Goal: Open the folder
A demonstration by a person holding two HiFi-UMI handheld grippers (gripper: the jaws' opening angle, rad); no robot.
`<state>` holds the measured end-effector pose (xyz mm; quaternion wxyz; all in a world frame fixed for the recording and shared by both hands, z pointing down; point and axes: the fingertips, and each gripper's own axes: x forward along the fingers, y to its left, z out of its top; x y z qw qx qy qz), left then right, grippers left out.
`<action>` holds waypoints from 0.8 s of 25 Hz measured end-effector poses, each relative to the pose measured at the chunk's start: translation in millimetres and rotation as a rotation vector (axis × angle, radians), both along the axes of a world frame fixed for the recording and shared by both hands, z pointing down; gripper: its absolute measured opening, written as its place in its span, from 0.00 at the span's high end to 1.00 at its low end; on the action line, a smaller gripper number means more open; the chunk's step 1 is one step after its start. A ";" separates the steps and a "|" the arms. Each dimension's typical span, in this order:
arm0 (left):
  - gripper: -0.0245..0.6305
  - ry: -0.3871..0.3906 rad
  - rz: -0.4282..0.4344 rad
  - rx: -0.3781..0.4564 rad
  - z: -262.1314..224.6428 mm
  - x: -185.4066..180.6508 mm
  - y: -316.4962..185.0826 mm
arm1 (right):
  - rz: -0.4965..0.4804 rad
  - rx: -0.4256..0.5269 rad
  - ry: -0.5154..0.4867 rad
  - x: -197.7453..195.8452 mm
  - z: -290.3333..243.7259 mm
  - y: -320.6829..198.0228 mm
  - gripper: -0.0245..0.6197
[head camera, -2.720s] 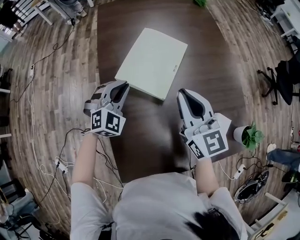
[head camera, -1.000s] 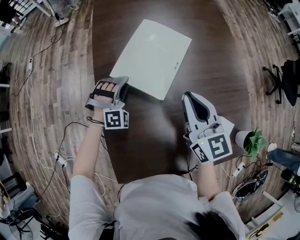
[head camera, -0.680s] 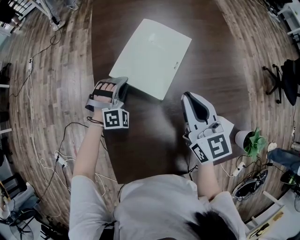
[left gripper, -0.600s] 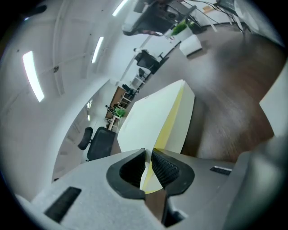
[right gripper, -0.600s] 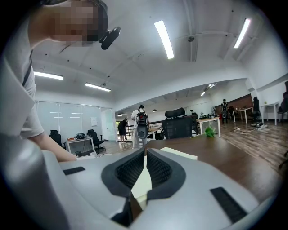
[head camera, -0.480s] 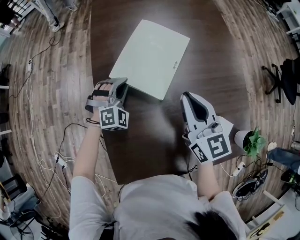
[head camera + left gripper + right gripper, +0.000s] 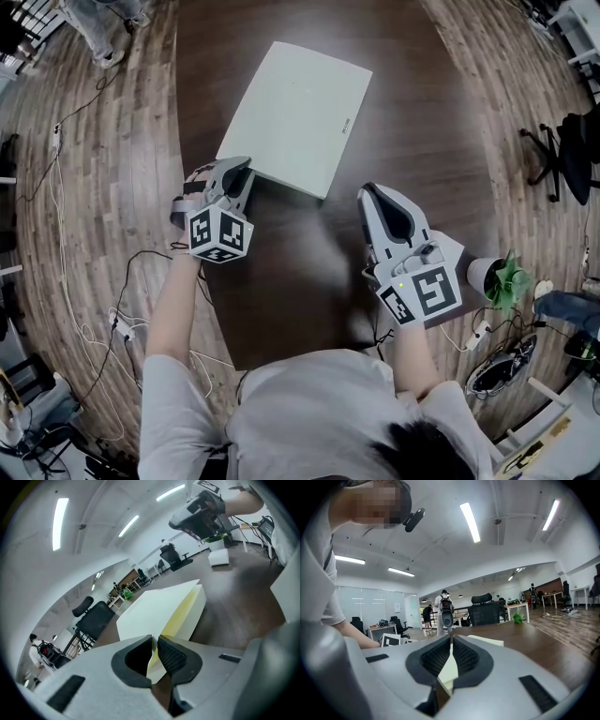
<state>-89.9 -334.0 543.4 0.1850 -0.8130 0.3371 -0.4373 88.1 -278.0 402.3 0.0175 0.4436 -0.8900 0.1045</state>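
The pale green folder (image 7: 295,117) lies on the dark table (image 7: 427,122) toward 12 o'clock. The left tool (image 7: 244,173) pinches the cover at the folder's 7 o'clock corner, and the cover is raised a little, showing yellow inside. Since half a second ago, that tool's marker cube (image 7: 217,234) has turned slightly. The right tool (image 7: 370,190) sits at 4 o'clock of the folder, well apart from it. Its jaws are pressed together on nothing, as before.
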 end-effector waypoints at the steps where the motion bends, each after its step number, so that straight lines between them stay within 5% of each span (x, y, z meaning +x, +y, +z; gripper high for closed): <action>1: 0.90 0.014 -0.006 -0.007 -0.4 -0.5 0.3 | 0.000 0.000 0.000 0.4 0.0 0.5 0.93; 12: 0.91 0.078 -0.020 -0.069 0.0 -0.7 0.6 | 0.007 -0.008 0.008 2.7 4.5 0.7 0.93; 20: 0.91 0.075 -0.021 -0.063 -1.4 1.3 1.8 | -0.042 -0.107 0.116 -14.5 78.7 -17.8 0.93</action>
